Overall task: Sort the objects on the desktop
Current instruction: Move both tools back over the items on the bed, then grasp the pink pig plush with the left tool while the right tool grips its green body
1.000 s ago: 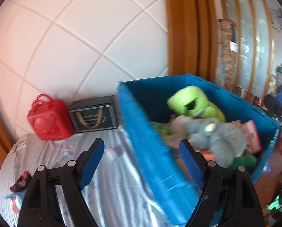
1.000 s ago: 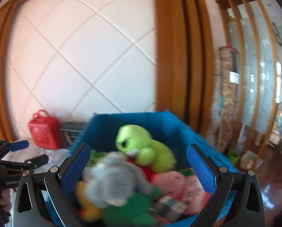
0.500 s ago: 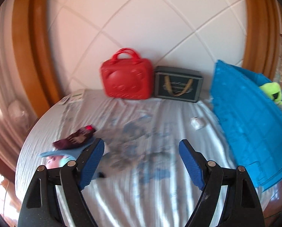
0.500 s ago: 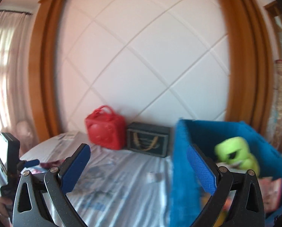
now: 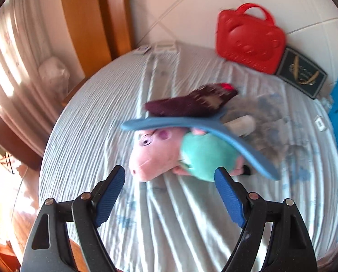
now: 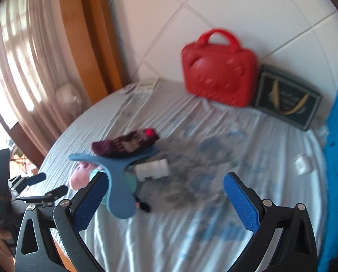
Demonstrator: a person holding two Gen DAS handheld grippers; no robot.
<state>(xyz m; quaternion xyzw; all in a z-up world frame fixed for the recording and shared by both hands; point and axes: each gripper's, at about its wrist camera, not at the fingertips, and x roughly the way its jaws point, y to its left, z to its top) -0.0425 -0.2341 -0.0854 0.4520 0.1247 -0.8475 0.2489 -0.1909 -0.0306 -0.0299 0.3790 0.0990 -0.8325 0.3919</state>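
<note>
Each gripper is built alike. The left gripper [image 5: 169, 193] has two matte black arms that widen toward the base, each pierced by a tapering, rounded slot. Silver round screw heads sit at the pivots, two per side. Its fingers carry bright blue pads [image 5: 110, 196] with a fine ribbed, knurled texture. The right gripper [image 6: 163, 200] shows the same black frame, silver screws and blue textured pads [image 6: 241, 204]. Seen from the right wrist, the left gripper's body is a black boxy handle with thin black linkages, and a strip of skin from the person's hand [image 6: 0, 242] shows at its base.
</note>
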